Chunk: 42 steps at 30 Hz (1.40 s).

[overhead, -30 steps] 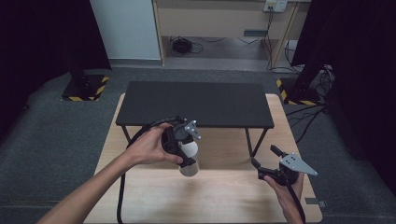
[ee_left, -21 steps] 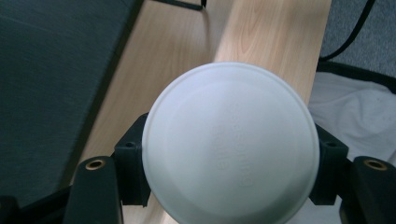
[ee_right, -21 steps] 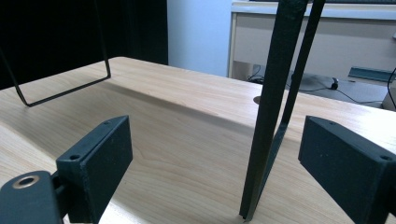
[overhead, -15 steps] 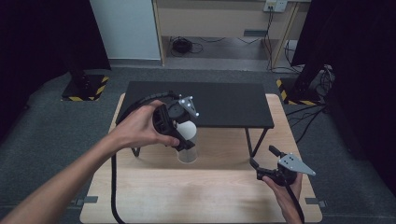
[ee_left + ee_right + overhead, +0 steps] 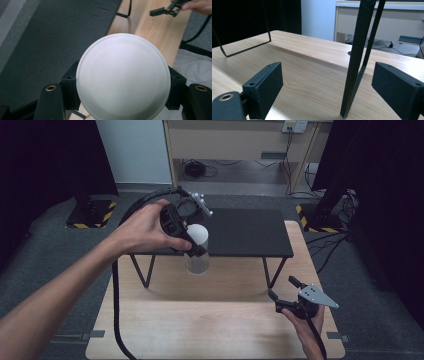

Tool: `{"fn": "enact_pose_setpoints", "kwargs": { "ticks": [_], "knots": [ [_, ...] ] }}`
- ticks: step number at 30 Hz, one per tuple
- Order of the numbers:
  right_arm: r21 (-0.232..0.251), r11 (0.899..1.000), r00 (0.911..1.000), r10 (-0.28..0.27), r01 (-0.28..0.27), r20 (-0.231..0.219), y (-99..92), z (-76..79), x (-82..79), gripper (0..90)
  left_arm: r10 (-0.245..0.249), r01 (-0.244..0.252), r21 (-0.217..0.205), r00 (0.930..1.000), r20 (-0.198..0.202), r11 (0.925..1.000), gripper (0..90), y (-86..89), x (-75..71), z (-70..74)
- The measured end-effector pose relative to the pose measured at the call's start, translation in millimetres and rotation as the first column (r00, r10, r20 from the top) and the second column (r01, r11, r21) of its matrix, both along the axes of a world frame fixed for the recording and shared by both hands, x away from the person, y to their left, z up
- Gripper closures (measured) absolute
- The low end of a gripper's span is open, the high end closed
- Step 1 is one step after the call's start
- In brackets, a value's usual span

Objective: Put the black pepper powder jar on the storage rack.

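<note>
- the wooden table (image 5: 210, 325) is the largest thing, a pale top lying lengthwise under the high view, with grey carpet (image 5: 60, 265) around it.
- on its far half stands a black shelf (image 5: 250, 232) on thin metal legs (image 5: 272, 270); in the right gripper view one leg (image 5: 358, 65) rises close ahead, foot on the wood, between the two black jaws.
- behind, a light wooden cabinet (image 5: 235, 140) and a pale panel (image 5: 132, 150) stand against the far side, with cables on the floor.
- the person's left forearm and left hand (image 5: 145, 230) reach in from the lower left, raised above the near edge of the shelf.
- the left gripper (image 5: 197, 245) is clamped on a white-lidded clear cup (image 5: 197, 252); in the left gripper view its jaws press either side of the cup's round white lid (image 5: 123, 77), which is seen from above.
- the cup is held in the air at the shelf's front edge, near its left leg; its clear lower part hangs below the shelf top, above the wood.
- a thick black cable (image 5: 117, 310) trails from the left gripper down to the table's near left.
- the right hand (image 5: 305, 325) holds the right gripper (image 5: 282, 290) low over the table's near right corner, jaws spread wide with nothing between the pads, its grey plate on top.
</note>
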State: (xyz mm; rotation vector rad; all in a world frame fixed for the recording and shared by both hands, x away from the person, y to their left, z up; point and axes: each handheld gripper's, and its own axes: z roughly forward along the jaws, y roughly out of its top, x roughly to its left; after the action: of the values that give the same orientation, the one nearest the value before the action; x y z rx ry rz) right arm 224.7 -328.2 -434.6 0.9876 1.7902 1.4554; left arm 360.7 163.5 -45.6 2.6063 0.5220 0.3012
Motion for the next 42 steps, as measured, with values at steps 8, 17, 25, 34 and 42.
{"fn": "enact_pose_setpoints", "kwargs": {
  "ticks": [8, 17, 25, 34, 42],
  "knots": [
    [0.000, 1.000, 1.0000, -0.001, 0.001, 0.003, -1.1, 0.6, 0.1, 10.2, 0.086, -0.086, 0.021, 0.9962, 0.017, 0.9961, 33.0, 1.6, 27.4, 4.2],
    [0.004, 1.000, 0.9999, -0.010, 0.010, 0.003, -2.9, -0.1, -0.2, 10.3, 0.163, -0.163, -0.003, 0.9865, 0.009, 0.9865, 32.9, 10.5, 63.8, -3.2],
    [0.015, 1.000, 0.9997, -0.024, 0.024, -0.001, -6.8, -0.8, -0.9, 10.8, 0.214, -0.214, -0.032, 0.9767, 0.009, 0.9763, 33.0, 17.8, 88.0, -11.9],
    [0.015, 0.999, 0.9995, -0.031, 0.031, 0.001, -8.0, -1.3, -0.7, 10.8, 0.234, -0.233, -0.052, 0.9723, 0.002, 0.9711, 32.9, 18.4, 107.0, -19.7],
    [0.018, 0.999, 0.9993, -0.036, 0.036, -0.003, -9.1, -2.0, -1.2, 11.0, 0.232, -0.232, -0.046, 0.9726, 0.000, 0.9716, 32.9, 16.4, 113.8, -28.6]
  ]
}}
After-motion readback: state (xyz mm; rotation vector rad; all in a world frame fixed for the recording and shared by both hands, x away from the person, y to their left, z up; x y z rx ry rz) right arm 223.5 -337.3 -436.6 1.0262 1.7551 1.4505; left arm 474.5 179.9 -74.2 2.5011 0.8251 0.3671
